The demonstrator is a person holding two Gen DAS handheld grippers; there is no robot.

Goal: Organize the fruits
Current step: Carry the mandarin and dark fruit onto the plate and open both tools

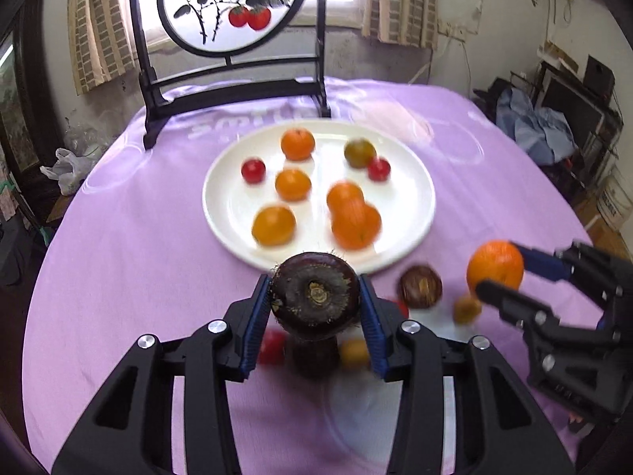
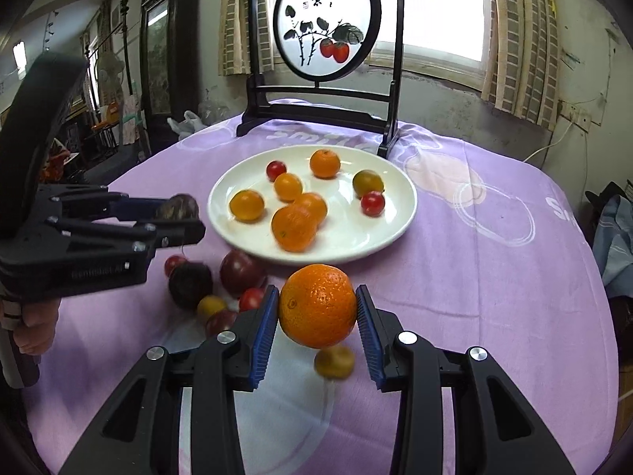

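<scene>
My left gripper (image 1: 315, 297) is shut on a dark brown round fruit (image 1: 315, 295) and holds it above the cloth, just short of the white plate (image 1: 229, 182). My right gripper (image 2: 318, 306) is shut on a large orange (image 2: 318, 304), also held up near the plate (image 2: 395, 198) front edge. The plate holds several small oranges, two red tomatoes and a greenish fruit. In the right wrist view the left gripper (image 2: 180, 213) shows at the left with the dark fruit (image 2: 177, 206). In the left wrist view the right gripper (image 1: 498, 273) shows at the right with the orange (image 1: 494, 265).
Loose fruit lies on the purple tablecloth (image 2: 494, 277) in front of the plate: a dark fruit (image 2: 190, 283), a dark red one (image 2: 239, 271), small red tomatoes (image 2: 251, 298) and yellow fruits (image 2: 334, 361). A black-framed painted screen (image 2: 326, 31) stands behind the plate.
</scene>
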